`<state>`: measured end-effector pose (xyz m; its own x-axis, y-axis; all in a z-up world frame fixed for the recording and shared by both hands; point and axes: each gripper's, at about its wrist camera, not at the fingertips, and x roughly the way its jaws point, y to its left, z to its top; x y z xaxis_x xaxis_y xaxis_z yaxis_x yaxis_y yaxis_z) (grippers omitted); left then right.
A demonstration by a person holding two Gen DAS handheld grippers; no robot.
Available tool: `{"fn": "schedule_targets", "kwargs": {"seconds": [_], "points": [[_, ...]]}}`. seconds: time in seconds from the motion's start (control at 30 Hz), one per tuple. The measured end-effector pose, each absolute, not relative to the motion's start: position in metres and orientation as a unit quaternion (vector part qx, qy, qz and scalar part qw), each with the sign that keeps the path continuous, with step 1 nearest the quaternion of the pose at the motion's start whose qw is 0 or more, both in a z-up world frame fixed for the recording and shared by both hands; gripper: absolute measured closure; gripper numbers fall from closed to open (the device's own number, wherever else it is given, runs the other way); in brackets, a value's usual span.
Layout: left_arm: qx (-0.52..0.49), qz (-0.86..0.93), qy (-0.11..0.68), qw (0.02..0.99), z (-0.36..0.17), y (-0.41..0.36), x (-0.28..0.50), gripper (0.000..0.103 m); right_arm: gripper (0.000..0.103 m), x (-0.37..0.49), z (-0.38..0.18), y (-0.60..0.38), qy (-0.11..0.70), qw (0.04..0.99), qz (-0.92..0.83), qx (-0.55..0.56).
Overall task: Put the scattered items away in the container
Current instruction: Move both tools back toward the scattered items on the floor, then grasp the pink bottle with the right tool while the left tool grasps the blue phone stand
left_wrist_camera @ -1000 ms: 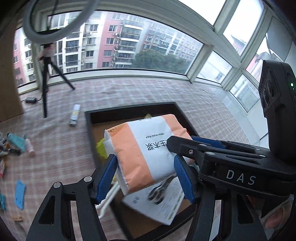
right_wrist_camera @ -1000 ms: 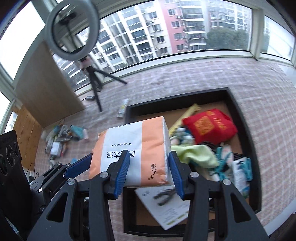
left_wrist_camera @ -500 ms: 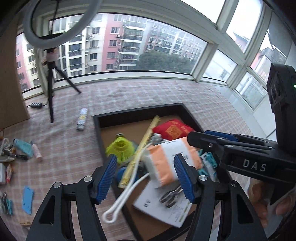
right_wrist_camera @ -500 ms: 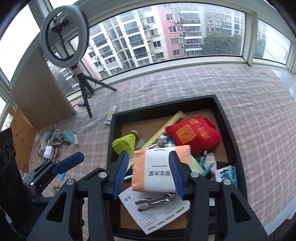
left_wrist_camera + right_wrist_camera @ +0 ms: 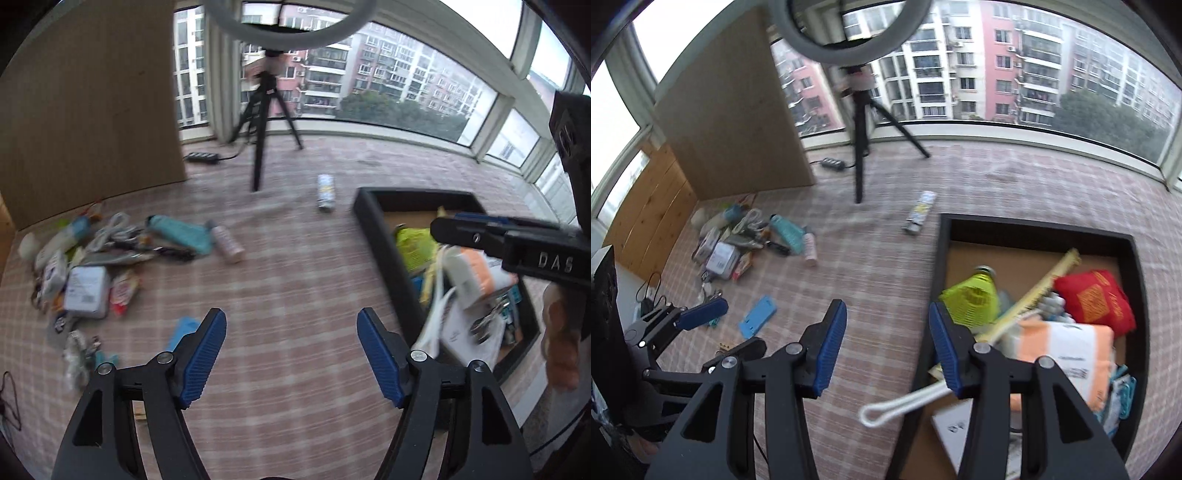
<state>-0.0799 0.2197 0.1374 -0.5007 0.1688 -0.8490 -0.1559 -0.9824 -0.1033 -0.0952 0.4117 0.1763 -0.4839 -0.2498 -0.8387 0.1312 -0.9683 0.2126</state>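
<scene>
Left wrist view: the left gripper (image 5: 291, 354), jaws opening and empty, is hovering over checked cloth; the scattered items (image 5: 110, 258) are lying well beyond, probably light, best pinched across narrow sides.

Right wrist view: the right gripper (image 5: 886, 343), jaws opening and empty, is hanging beside the container (image 5: 942, 258), where the soft tissue pack (image 5: 1067, 350) is resting.

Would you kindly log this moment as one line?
left gripper: empty, jaws opening | right gripper: empty, jaws opening | tissue pack: in tray | pile: on floor

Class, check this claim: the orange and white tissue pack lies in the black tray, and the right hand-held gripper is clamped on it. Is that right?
Not quite. The tissue pack does lie in the black tray, but the right hand-held gripper holds nothing: its jaws are opening over bare floor, as the right wrist view shows.
</scene>
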Motion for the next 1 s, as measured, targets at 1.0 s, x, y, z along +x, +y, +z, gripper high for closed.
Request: {"fn": "schedule_targets", "kwargs": {"seconds": [1.0], "points": [[-0.601,0.792,0.036,0.104,0.025,0.15,-0.111,0.034,0.057,-0.243,0.058,0.255,0.023,0.179,-0.765,0.619]]}}
